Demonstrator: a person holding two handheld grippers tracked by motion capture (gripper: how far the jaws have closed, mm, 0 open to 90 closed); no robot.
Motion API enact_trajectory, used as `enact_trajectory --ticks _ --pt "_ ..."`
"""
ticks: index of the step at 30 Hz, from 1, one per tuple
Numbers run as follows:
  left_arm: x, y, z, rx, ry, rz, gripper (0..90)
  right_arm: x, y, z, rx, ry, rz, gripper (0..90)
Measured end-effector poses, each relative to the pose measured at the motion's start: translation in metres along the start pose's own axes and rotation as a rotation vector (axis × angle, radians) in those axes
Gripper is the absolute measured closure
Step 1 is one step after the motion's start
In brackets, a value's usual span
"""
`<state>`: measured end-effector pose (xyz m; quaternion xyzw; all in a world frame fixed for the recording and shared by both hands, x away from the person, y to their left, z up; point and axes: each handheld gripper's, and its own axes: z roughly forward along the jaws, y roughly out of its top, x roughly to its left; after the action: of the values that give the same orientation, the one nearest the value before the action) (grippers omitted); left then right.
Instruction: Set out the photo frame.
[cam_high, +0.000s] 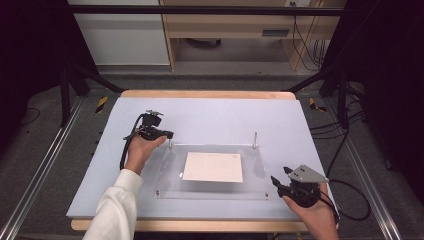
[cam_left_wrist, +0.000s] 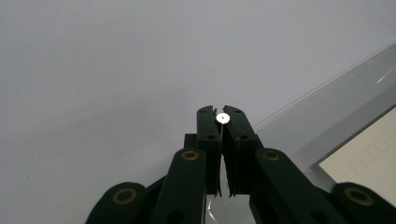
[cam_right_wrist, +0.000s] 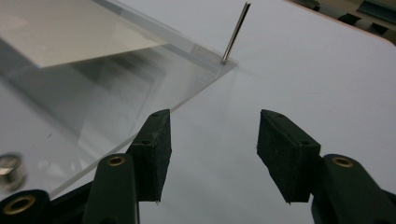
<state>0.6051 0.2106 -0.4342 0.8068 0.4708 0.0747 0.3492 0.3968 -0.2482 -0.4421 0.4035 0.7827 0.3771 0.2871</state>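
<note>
While the left gripper (cam_high: 167, 135) sits at the far-left corner of the clear rectangular acrylic plate (cam_high: 212, 192), its jaws are closed on the thin upright metal pin (cam_left_wrist: 222, 118) there; in the left gripper view the pin's round bright tip shows pinched between the black fingertips. The right gripper (cam_high: 280, 177) rests near the plate's near-right corner, over the pale blue-grey table mat (cam_high: 215, 115). Its jaws stand partly open with nothing between them, apart from the plate edge. A white rectangular paper sheet (cam_high: 213, 167) lies at the plate's centre. A second thin metal pin (cam_right_wrist: 236, 31) stands upright at the far-right corner. A small round metal fastener (cam_right_wrist: 10, 170) sits on the plate's near edge.
</note>
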Motion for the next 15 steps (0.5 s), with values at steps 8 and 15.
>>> enact_trajectory --ticks 8,15 --pt "-0.001 0.000 -0.001 0.007 0.004 0.004 85.0 0.019 -0.017 -0.013 0.014 0.018 -0.033 45.0" --pt "-0.001 0.001 0.000 0.011 0.003 -0.004 85.0 0.025 -0.025 -0.011 0.040 0.027 -0.050 44.9"
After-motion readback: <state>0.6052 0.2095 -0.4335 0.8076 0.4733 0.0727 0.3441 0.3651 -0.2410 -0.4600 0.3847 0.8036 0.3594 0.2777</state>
